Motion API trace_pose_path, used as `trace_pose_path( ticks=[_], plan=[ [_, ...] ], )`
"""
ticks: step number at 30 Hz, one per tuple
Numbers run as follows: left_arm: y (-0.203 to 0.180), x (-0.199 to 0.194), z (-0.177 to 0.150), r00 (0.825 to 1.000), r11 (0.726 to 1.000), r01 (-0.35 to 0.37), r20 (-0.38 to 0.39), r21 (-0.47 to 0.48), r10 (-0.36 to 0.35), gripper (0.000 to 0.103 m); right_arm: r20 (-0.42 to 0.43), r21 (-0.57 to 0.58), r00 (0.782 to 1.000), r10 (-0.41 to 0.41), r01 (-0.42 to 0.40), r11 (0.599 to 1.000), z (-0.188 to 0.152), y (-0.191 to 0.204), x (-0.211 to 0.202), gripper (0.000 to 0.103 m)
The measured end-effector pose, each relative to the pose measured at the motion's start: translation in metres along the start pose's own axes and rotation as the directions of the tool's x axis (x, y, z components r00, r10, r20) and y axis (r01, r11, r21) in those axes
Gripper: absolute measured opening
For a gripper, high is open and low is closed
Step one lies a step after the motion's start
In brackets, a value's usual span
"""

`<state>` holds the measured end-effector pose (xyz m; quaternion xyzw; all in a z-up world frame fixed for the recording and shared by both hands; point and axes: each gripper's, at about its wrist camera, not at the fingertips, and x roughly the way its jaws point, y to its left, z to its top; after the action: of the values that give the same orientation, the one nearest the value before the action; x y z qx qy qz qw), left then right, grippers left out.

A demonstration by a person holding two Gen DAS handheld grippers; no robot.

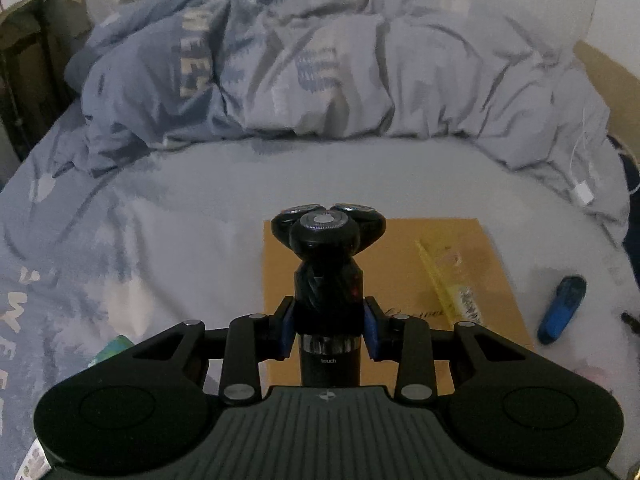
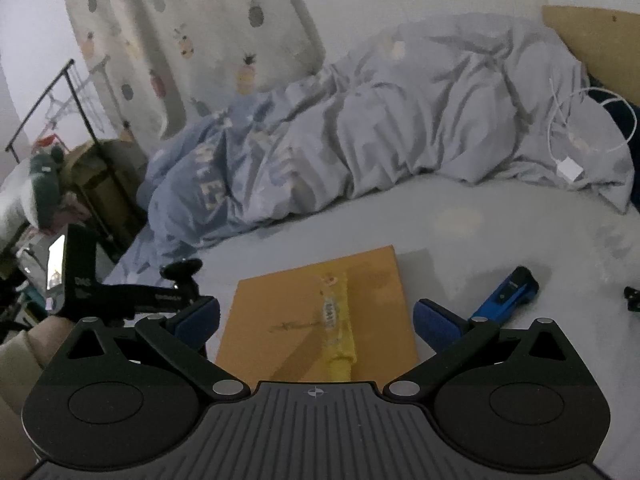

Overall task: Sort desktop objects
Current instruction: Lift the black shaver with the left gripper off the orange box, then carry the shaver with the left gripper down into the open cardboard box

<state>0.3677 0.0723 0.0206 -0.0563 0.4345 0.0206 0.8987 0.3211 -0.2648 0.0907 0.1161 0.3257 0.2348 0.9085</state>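
Observation:
My left gripper [image 1: 329, 328] is shut on a black three-head electric shaver [image 1: 328, 248], holding it upright by its neck above the left part of a tan flat box [image 1: 400, 280]. A yellow comb [image 1: 440, 280] in clear wrapping lies on that box. In the right wrist view my right gripper [image 2: 316, 316] is open and empty, its fingers spread above the near end of the tan box [image 2: 280, 312] and the yellow comb [image 2: 338, 320]. A blue device [image 2: 506, 292] lies on the sheet to the right; it also shows in the left wrist view [image 1: 560, 310].
All sits on a bed with a pale sheet [image 1: 180, 220] and a rumpled grey-blue duvet [image 1: 280, 72] at the back. A white charger and cable [image 2: 570, 170] lie at the back right. A small black object [image 2: 632, 296] is at the right edge. A clothes rack [image 2: 60, 100] stands far left.

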Motion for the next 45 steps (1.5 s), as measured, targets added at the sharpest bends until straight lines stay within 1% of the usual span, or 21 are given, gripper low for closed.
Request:
trace_pose_path(
  ticks=[8,14,26,32,37,45],
  plan=[
    [0.003,-0.052,0.003,0.997,1.000,0.025,0.071,-0.011,-0.024,0.036,0.033,-0.023,0.999,0.022,-0.021,1.000,0.003,0.020,-0.032,0.103],
    [0.002,-0.094,0.000,0.990,0.999,0.054,0.128,-0.011,-0.052,0.036,0.054,-0.051,0.997,0.046,-0.043,0.998,0.003,0.035,-0.058,0.103],
    [-0.012,-0.171,-0.016,0.968,0.992,0.115,0.221,0.043,-0.121,0.036,0.073,-0.069,0.995,0.066,-0.061,0.996,-0.012,0.048,-0.101,0.103],
    [-0.018,-0.205,-0.032,0.950,0.986,0.155,0.264,0.063,-0.166,0.036,0.081,-0.072,0.994,0.072,-0.066,0.995,-0.021,0.050,-0.120,0.103],
    [-0.020,-0.225,-0.049,0.936,0.979,0.189,0.289,0.073,-0.202,0.036,0.084,-0.075,0.994,0.074,-0.067,0.995,-0.031,0.050,-0.134,0.103],
    [-0.016,-0.232,-0.075,0.934,0.976,0.212,0.286,0.045,-0.216,0.036,0.061,-0.081,0.995,0.076,-0.071,0.994,-0.051,0.047,-0.144,0.103]
  ],
)
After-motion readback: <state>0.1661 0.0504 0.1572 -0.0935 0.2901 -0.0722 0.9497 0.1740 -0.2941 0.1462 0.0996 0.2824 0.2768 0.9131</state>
